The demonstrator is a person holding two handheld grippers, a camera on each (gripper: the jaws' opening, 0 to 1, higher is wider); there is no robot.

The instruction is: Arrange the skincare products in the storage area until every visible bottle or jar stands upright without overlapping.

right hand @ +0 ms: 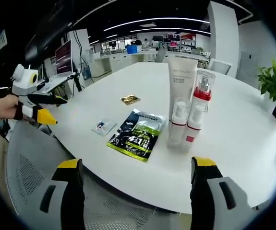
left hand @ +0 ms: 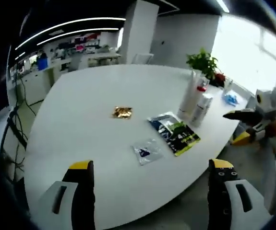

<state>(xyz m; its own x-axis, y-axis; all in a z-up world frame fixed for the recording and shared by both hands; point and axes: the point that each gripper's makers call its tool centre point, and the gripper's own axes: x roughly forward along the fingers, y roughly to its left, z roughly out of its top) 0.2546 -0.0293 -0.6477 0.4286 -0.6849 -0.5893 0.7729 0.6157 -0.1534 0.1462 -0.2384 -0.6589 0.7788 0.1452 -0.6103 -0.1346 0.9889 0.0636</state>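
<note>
As all three bottles (right hand: 188,110) stand upright near the bench (right hand: 128,76) edge, little remains; your left gripper (left hand: 152,167) and right gripper (right hand: 135,165) fingers are apart, empty.

I see print on the tall white tube (right hand: 182,76) and the green-black sachet (right hand: 138,135), none of it readable.

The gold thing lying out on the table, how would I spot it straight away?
Start at the big white table and find the cluster of upright bottles. Beside them lies a dark green-and-black packet; further out, toward the table's middle, lies the small gold wrapper. It alone is shiny gold and crumpled.
</note>
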